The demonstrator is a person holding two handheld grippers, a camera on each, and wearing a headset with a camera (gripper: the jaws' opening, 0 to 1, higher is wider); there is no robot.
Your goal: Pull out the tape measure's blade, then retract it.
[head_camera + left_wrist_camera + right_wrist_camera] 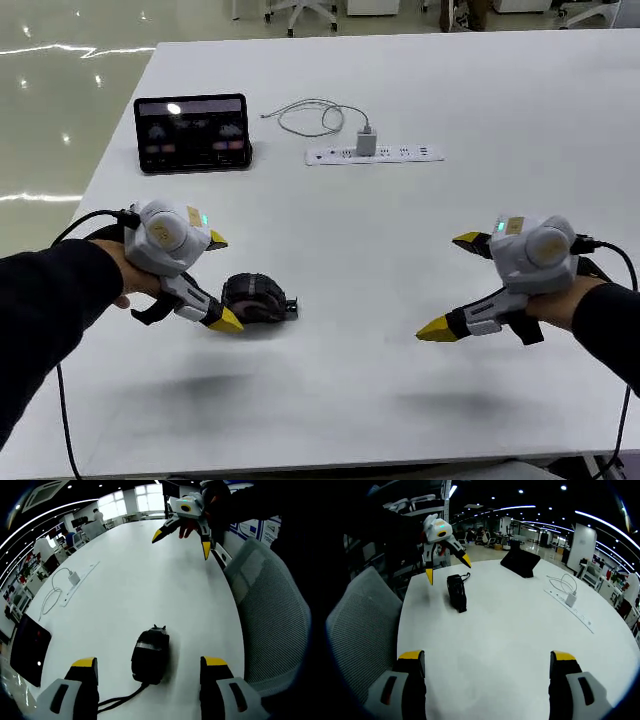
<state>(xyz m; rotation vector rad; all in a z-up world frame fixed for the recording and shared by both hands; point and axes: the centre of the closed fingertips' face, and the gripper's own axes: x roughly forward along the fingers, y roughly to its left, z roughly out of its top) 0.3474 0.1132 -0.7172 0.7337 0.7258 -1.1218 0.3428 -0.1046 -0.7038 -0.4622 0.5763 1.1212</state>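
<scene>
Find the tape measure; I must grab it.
The tape measure lies on the table, lower left in the head view, just ahead of the left gripper.

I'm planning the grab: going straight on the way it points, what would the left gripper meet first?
The black, rounded tape measure lying on the white table: it sits centred between the left gripper's open jaws, just ahead, though depth is unclear.

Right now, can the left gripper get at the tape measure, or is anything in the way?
Probably yes. The left gripper is open, and the tape measure lies on the table just ahead, in line with the gap between its jaws. Nothing stands between them; the right gripper is far off.
</scene>
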